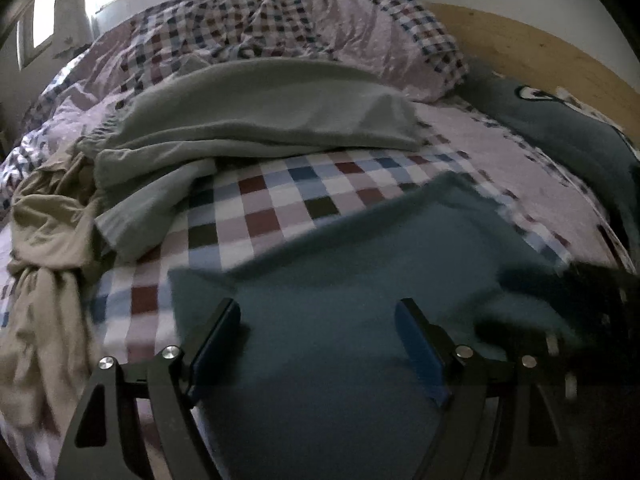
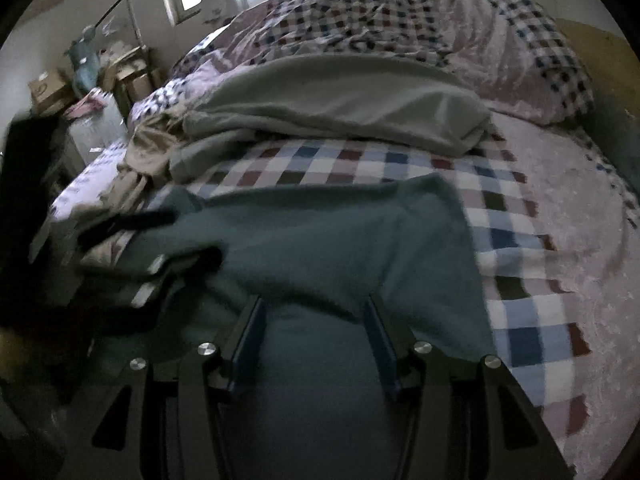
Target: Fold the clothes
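Covering most of both views, the checked bedspread (image 1: 256, 200) serves as the folding surface, with a grey-green garment (image 1: 256, 120) and a beige one (image 1: 44, 216) heaped aside, likely awaiting their turn. Nearest lies the teal garment (image 2: 320, 248), spread flat. Above it the left gripper (image 1: 318, 320) and right gripper (image 2: 314, 316) stand released, holding nothing, seemingly poised to pinch an edge.

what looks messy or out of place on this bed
The beige thin-fabric garment lies crumpled and twisted at the bed's left edge, partly trailing down the side. The pale green fleece garment is heaped unfolded behind the dark teal fleece garment, which lies flat under both open grippers. Nothing looks damaged.
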`<state>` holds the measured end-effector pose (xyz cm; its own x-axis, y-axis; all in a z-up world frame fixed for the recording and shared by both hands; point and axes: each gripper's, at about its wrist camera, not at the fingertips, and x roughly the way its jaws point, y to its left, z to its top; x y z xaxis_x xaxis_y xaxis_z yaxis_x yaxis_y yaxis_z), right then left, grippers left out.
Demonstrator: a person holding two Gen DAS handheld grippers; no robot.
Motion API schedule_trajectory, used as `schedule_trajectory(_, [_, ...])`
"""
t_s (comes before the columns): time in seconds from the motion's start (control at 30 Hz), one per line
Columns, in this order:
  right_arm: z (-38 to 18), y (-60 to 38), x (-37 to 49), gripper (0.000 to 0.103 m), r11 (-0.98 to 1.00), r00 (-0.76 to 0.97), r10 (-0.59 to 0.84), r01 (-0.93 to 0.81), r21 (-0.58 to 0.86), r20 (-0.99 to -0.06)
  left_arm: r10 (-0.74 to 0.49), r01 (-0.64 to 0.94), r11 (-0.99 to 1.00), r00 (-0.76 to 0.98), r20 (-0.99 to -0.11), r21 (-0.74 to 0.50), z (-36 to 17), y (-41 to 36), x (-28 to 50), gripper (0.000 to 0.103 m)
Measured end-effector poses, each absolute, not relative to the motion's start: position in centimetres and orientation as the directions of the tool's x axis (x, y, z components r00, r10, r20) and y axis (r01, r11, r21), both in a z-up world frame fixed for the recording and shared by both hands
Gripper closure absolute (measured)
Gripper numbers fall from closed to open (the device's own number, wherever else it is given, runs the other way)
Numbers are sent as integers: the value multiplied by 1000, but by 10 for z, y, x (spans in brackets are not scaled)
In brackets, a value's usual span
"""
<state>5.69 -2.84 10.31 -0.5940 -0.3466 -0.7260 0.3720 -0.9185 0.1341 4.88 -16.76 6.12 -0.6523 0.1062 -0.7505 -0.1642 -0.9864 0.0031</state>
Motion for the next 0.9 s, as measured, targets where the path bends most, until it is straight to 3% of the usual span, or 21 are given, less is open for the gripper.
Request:
schedule_trajectory(0.13, [121, -22, 88, 46, -932, -650, -284, 361, 42, -705, 86, -192, -979, -696, -713, 70, 69, -153, 88, 20])
schedule_trajectory(0.4, [112, -8, 153, 44, -927, -620, -296, 368, 64, -727, 70, -218, -968, -717, -693, 128, 61, -130, 155, 20])
schedule_trajectory(0.9, [93, -9, 243, 24, -930, -636, -202, 364, -58, -745, 87, -178, -983, -634, -769, 36, 49, -133, 263, 20])
